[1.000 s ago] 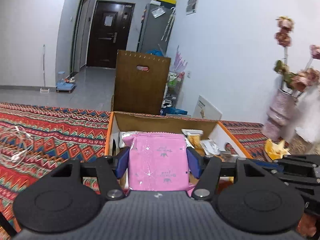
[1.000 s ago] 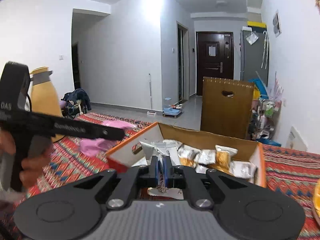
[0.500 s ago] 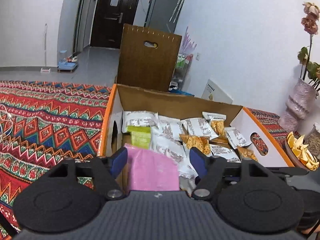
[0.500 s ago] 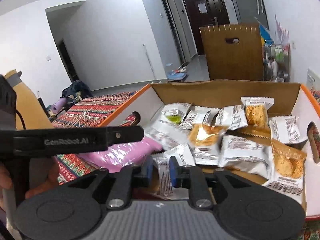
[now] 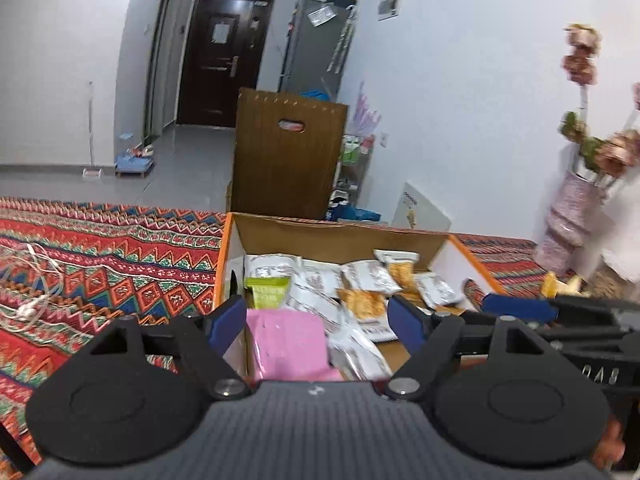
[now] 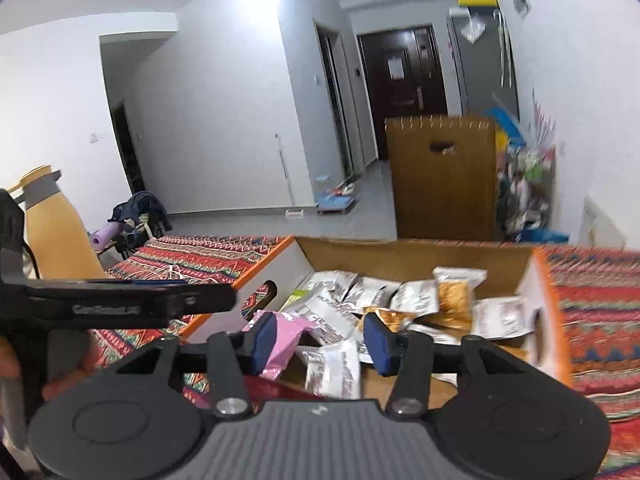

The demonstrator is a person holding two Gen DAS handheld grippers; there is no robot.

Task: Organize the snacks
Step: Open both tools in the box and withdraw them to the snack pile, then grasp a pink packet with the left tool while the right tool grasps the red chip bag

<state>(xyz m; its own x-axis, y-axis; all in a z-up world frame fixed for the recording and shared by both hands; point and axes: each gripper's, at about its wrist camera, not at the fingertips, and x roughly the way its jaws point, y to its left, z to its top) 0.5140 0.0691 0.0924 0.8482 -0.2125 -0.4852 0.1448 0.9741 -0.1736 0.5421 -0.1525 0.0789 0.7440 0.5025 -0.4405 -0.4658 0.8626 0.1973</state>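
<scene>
An open cardboard box with orange edges sits on the patterned cloth and holds several white and orange snack packets. A pink packet lies in its near left corner, between and below the open blue pads of my left gripper, which no longer touch it. In the right wrist view the box and pink packet show too. My right gripper is open, and a white packet lies below it in the box.
A red patterned cloth covers the table. White earphone cable lies at left. A brown board stands behind the box. A flower vase stands at right, a yellow flask at far left.
My left gripper opened and let the pink packet drop into the box. My right gripper opened and released its small white packet. Both cameras tilted back up.
</scene>
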